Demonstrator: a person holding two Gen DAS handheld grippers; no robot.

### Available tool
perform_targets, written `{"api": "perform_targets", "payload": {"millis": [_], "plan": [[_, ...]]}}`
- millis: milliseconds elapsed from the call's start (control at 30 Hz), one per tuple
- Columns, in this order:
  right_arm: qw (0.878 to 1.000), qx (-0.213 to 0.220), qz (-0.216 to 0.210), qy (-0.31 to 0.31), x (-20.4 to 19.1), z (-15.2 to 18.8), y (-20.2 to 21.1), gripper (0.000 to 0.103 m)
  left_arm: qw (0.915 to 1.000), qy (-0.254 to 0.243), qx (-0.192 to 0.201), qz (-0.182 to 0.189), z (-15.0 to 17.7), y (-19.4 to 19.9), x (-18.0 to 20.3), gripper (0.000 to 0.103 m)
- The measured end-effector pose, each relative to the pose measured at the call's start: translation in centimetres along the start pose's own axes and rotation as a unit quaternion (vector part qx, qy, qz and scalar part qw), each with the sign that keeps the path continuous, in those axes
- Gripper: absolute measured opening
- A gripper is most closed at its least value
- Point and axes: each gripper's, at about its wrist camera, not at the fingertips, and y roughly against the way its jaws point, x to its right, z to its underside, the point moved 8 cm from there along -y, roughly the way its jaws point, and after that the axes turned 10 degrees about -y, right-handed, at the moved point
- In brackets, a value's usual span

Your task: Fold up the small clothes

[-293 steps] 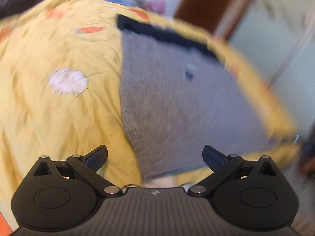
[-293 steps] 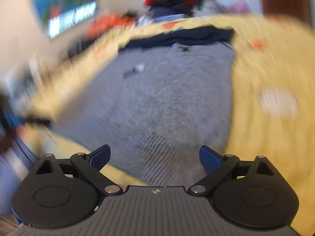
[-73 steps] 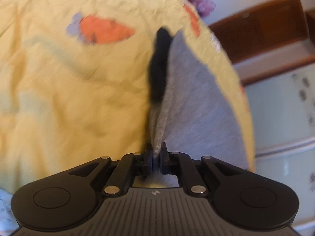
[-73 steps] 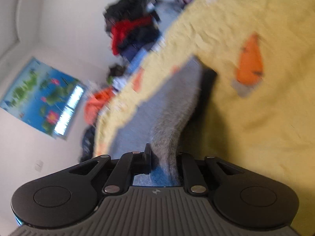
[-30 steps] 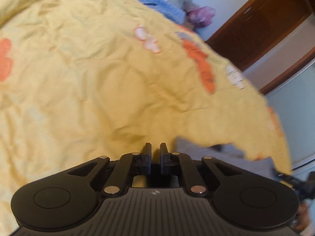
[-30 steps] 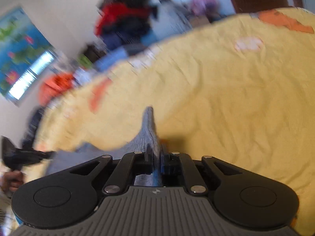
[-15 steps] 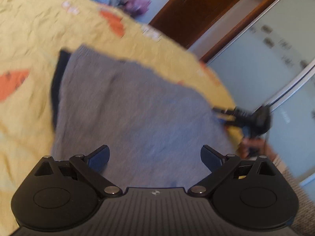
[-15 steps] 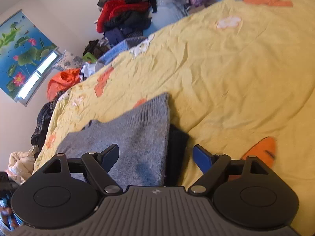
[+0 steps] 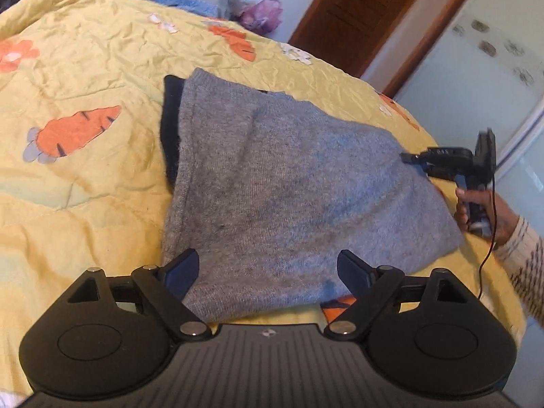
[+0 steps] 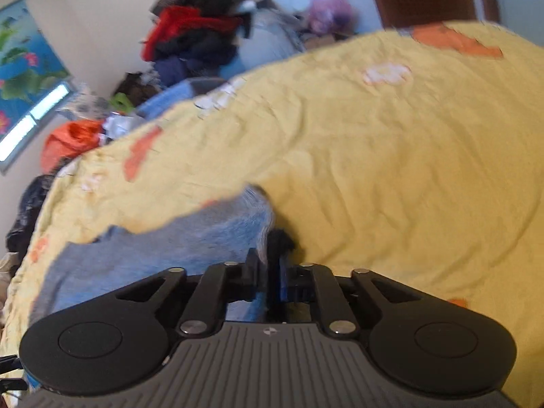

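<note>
No readable text, brand or number is found in either view. A short pale marking is seen on the top of the right gripper (image 9: pixel 408 159) in the left wrist view, too small to be read. A small round emblem without letters is stamped on the ribbed body behind each gripper's fingers.

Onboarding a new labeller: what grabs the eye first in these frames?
The grey garment, lying across the yellow carrot-print quilt. The right gripper pinches its far edge, while the left gripper hangs open over the near hem. A clothes pile crowds the background.
</note>
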Motion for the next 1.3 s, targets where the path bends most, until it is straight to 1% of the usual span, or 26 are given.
{"api": "perform_targets", "payload": {"millis": [33, 67, 100, 133, 167, 233, 300, 333, 400, 433, 500, 533, 633, 667, 733, 767, 833, 933, 1000, 1033, 1067, 1100, 1133, 1167, 1200, 1300], "plan": [[1.0, 0.006, 0.014, 0.011, -0.4, -0.1, 0.7, 0.054, 0.9998, 0.018, 0.012, 0.001, -0.9, 0.6, -0.3, 0.09], [0.999, 0.023, 0.029, 0.038, -1.1, 0.0, 1.9, 0.069, 0.999, 0.029, 0.033, 0.001, -1.9, 1.3, -0.6, 0.091], [0.996, 0.046, 0.032, 0.064, -2.2, 0.0, 3.2, 0.095, 0.9976, 0.038, 0.058, -0.001, -3.5, 1.8, -1.0, 0.094], [0.994, 0.07, 0.025, 0.078, -3.3, 0.0, 4.4, 0.102, 0.9961, 0.047, 0.075, -0.003, -5.0, 2.0, -1.5, 0.1], [0.993, 0.079, 0.01, 0.086, -4.4, 0.1, 5.4, 0.102, 0.995, 0.057, 0.082, -0.001, -6.5, 1.7, -2.0, 0.103], [0.992, 0.06, -0.033, 0.103, -7.0, 1.0, 5.9, 0.101, 0.9924, 0.078, 0.093, 0.024, -9.5, 0.2, -3.0, 0.103], [0.991, 0.049, -0.038, 0.119, -8.8, 2.3, 5.4, 0.102, 0.9878, 0.12, 0.093, 0.033, -12.0, -2.4, -4.7, 0.103], [0.991, 0.04, -0.047, 0.118, -9.4, 2.9, 4.8, 0.102, 0.985, 0.144, 0.089, 0.035, -12.7, -3.8, -5.6, 0.103], [0.992, 0.01, -0.09, 0.093, -10.5, 4.3, 3.6, 0.102, 0.9779, 0.196, 0.055, 0.047, -13.6, -7.2, -7.4, 0.103], [0.991, -0.008, -0.112, 0.075, -10.9, 5.1, 3.0, 0.102, 0.9751, 0.211, 0.049, 0.047, -13.8, -8.4, -8.1, 0.103], [0.989, -0.037, -0.136, 0.046, -11.4, 6.6, 1.7, 0.102, 0.9792, 0.197, 0.045, 0.02, -14.4, -10.1, -9.7, 0.103], [0.99, -0.044, -0.128, 0.047, -11.5, 7.1, 1.1, 0.102, 0.9815, 0.184, 0.052, 0.001, -14.9, -10.0, -10.3, 0.102], [0.99, -0.041, -0.116, 0.064, -11.5, 8.3, 1.2, 0.102, 0.9829, 0.178, 0.034, -0.032, -16.0, -9.4, -10.9, 0.103], [0.99, -0.04, -0.118, 0.066, -11.5, 8.6, 1.6, 0.102, 0.986, 0.161, 0.03, -0.034, -16.5, -9.1, -10.6, 0.103], [0.989, -0.038, -0.119, 0.073, -11.5, 8.9, 2.1, 0.102, 0.9902, 0.138, 0.016, -0.011, -17.1, -9.1, -9.7, 0.103], [0.99, -0.033, -0.119, 0.072, -11.4, 8.9, 2.4, 0.102, 0.9918, 0.128, -0.002, 0.0, -17.2, -9.6, -9.3, 0.103], [0.99, -0.027, -0.124, 0.065, -11.2, 8.9, 3.2, 0.102, 0.9942, 0.105, -0.022, 0.001, -17.5, -10.6, -8.8, 0.103], [0.99, -0.012, -0.127, 0.069, -10.8, 9.2, 4.6, 0.102, 0.995, 0.091, -0.033, -0.024, -17.8, -11.9, -9.2, 0.103], [0.989, -0.009, -0.129, 0.073, -10.5, 9.5, 5.5, 0.102, 0.9951, 0.087, -0.047, -0.008, -17.6, -12.8, -8.9, 0.102], [0.989, -0.006, -0.127, 0.074, -10.2, 9.7, 5.9, 0.102, 0.9956, 0.076, -0.052, -0.014, -17.5, -13.1, -8.7, 0.099], [0.99, -0.002, -0.123, 0.073, -9.7, 9.8, 6.2, 0.102, 0.9959, 0.067, -0.057, -0.02, -17.4, -13.5, -8.6, 0.073], [0.99, -0.002, -0.122, 0.07, -9.2, 9.8, 6.4, 0.102, 0.9961, 0.059, -0.065, -0.014, -17.2, -13.8, -8.3, 0.042], [0.99, -0.002, -0.123, 0.065, -8.8, 9.7, 6.6, 0.102, 0.9952, 0.06, -0.074, -0.025, -16.9, -14.0, -8.5, 0.007], [0.991, 0.001, -0.122, 0.06, -8.3, 9.7, 6.8, 0.102, 0.9943, 0.075, -0.07, -0.03, -16.8, -14.0, -8.8, 0.007], [0.991, 0.005, -0.121, 0.054, -7.9, 9.5, 7.0, 0.102, 0.9935, 0.091, -0.067, -0.02, -16.6, -13.9, -9.0, 0.007], [0.991, 0.011, -0.129, 0.038, -7.2, 9.0, 7.7, 0.102, 0.995, 0.089, -0.04, -0.019, -16.7, -12.6, -9.1, 0.006]]}}
